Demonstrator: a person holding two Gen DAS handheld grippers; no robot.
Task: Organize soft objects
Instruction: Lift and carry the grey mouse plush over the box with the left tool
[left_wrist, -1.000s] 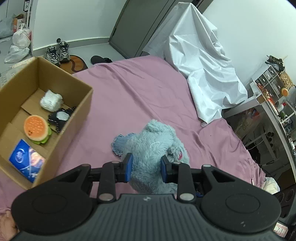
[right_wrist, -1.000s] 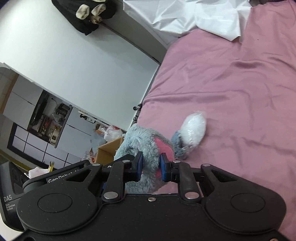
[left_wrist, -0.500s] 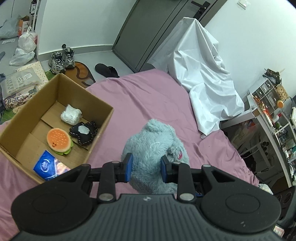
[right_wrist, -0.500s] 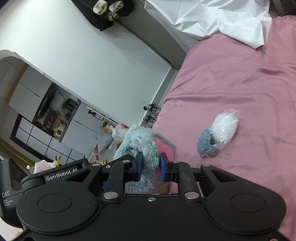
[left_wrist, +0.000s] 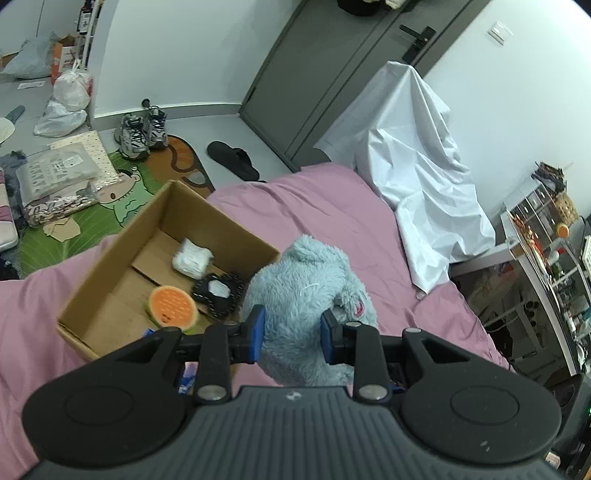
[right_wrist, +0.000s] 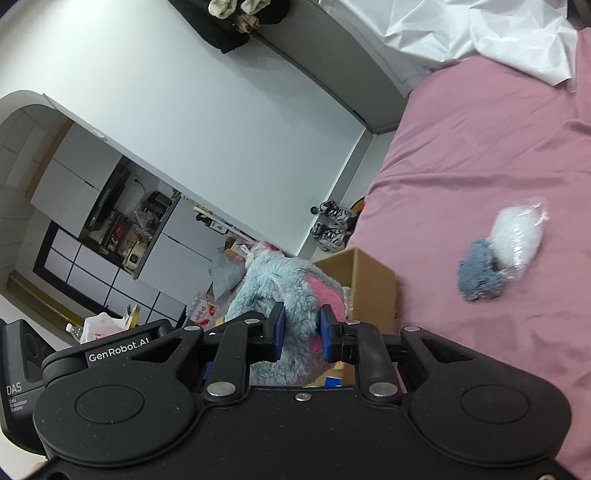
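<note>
Both grippers hold one fluffy light-blue plush toy with pink patches, lifted above the pink bed. My left gripper is shut on its body; my right gripper is shut on it too, where it also shows in the right wrist view. An open cardboard box sits just left of the toy and holds a burger-shaped toy, a white wad, a black item and a blue packet. A clear bag of white stuffing and a grey-blue cloth lie on the bed.
The pink bed sheet spreads around the box. A white sheet covers something at the bed's far side. Shoes, a slipper, bags and a green mat lie on the floor. Shelves stand at the right.
Both grippers have lifted the plush toy higher and carried it toward the cardboard box. The box now sits right beside the toy. The stuffing bag and grey cloth stay on the bed.
</note>
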